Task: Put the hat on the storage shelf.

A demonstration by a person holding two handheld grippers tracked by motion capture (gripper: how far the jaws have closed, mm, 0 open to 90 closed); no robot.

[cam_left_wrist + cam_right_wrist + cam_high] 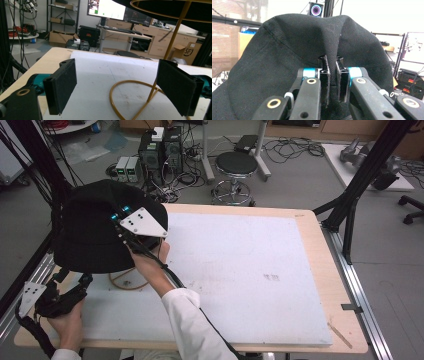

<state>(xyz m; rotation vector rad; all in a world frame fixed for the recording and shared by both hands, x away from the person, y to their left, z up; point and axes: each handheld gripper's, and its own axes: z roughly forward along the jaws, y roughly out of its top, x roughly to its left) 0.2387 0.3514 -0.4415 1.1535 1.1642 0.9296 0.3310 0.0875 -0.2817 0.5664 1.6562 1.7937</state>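
The right claw [332, 75] is clamped on a fold of the black hat [95, 227], held over the gold wire stand [150, 92] at the bench's [320, 285] nine o'clock side. The left claw [120, 90] (jaws wide apart) waits near the stand's ring base.

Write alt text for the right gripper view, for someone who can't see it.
The right gripper pinches a fold of a black hat between its two nearly shut black jaws, the fabric rising in a ridge above them. Behind the hat, a bright, blurred room.

Black hat [92, 232], gold stand [140, 97]
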